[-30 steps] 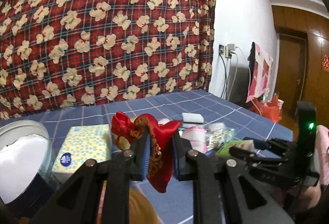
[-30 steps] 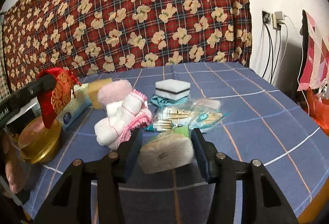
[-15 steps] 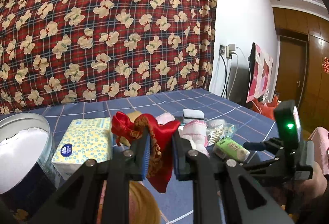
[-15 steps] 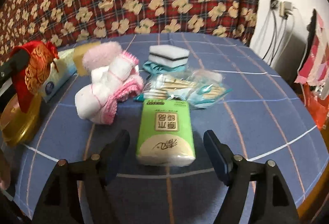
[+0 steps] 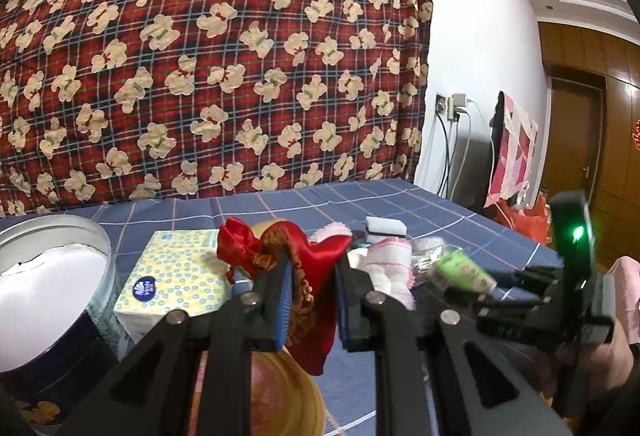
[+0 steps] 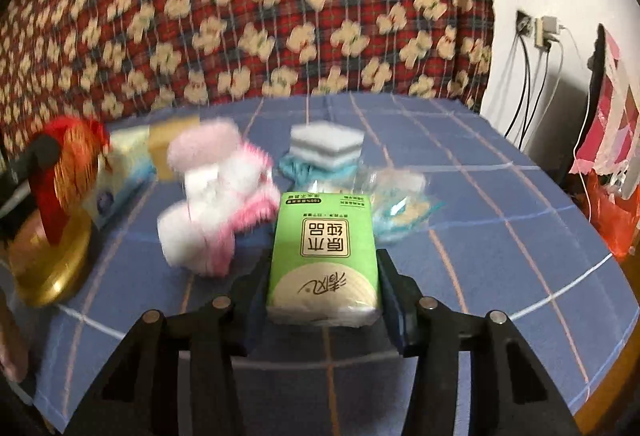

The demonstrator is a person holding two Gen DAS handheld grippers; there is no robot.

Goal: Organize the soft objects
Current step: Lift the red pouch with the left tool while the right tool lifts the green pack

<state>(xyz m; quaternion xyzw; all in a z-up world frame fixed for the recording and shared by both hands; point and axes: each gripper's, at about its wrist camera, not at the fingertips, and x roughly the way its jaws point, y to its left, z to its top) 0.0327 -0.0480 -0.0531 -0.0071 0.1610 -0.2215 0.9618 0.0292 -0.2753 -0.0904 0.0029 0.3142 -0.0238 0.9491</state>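
My left gripper is shut on a red satin pouch with gold trim, held up over the table's left side; the pouch also shows at the left of the right wrist view. A green tissue pack lies lengthwise between the fingers of my right gripper, label up. The right jaws are closing and both pads touch the pack's sides. In the left wrist view the same pack sits at the tip of the right gripper, low over the blue checked cloth.
A yellow tissue box, a round tin and a gold lid stand at the left. Pink-and-white socks, a sponge and a bag of cotton swabs lie mid-table. The table edge curves close in front.
My right gripper let the green pack down flat on the cloth, opened wide, then closed around it again. The left gripper with the red pouch has stayed put.
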